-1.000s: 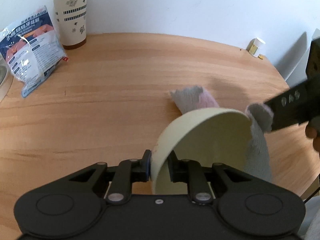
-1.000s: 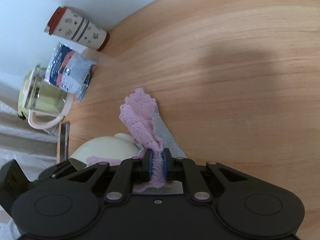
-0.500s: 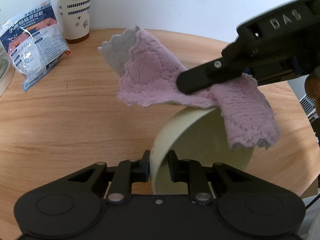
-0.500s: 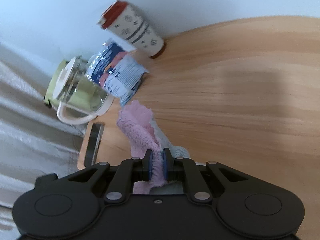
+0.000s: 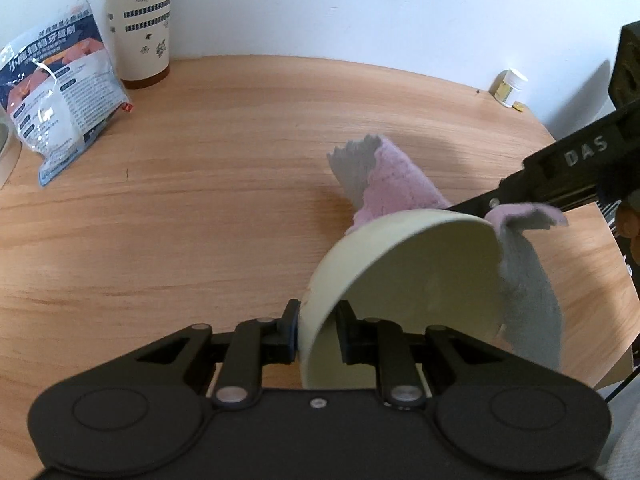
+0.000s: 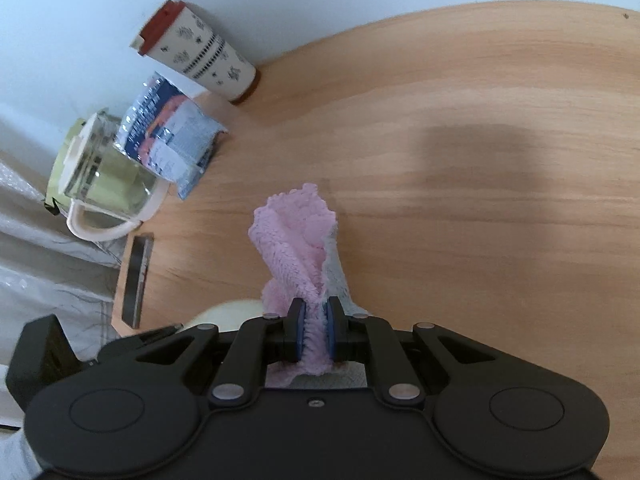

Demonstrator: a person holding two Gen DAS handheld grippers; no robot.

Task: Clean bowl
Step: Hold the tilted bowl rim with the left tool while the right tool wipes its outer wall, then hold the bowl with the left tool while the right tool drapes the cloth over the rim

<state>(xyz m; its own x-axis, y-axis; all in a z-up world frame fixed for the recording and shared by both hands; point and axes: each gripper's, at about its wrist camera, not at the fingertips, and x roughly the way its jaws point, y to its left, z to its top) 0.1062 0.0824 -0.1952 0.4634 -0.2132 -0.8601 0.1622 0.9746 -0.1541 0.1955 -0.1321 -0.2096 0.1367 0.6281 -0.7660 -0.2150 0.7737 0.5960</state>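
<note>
A pale cream bowl [image 5: 404, 280] is tipped on its side above the wooden table, its opening turned to the right. My left gripper [image 5: 318, 334] is shut on the bowl's rim, one finger outside the wall and one inside. A pink and grey cloth [image 5: 394, 188] lies draped over the bowl's far rim, and its grey end hangs down across the opening. My right gripper [image 6: 316, 332] is shut on the pink cloth [image 6: 298, 248], which sticks out past its pads. Only a sliver of the bowl [image 6: 230, 312] shows in the right wrist view, low and left of that gripper.
A tall paper cup with a red lid [image 5: 138, 20] and a blue foil packet [image 5: 60, 96] stand at the table's far left. A glass jug [image 6: 104, 184] and a dark flat slab [image 6: 138, 280] sit by the left edge. A small white bottle [image 5: 510, 86] is at the far right.
The right gripper lifted the cloth up over the bowl half a second ago, then swung back down to the right. The cloth again drapes over the far rim. The left gripper and bowl kept still.
</note>
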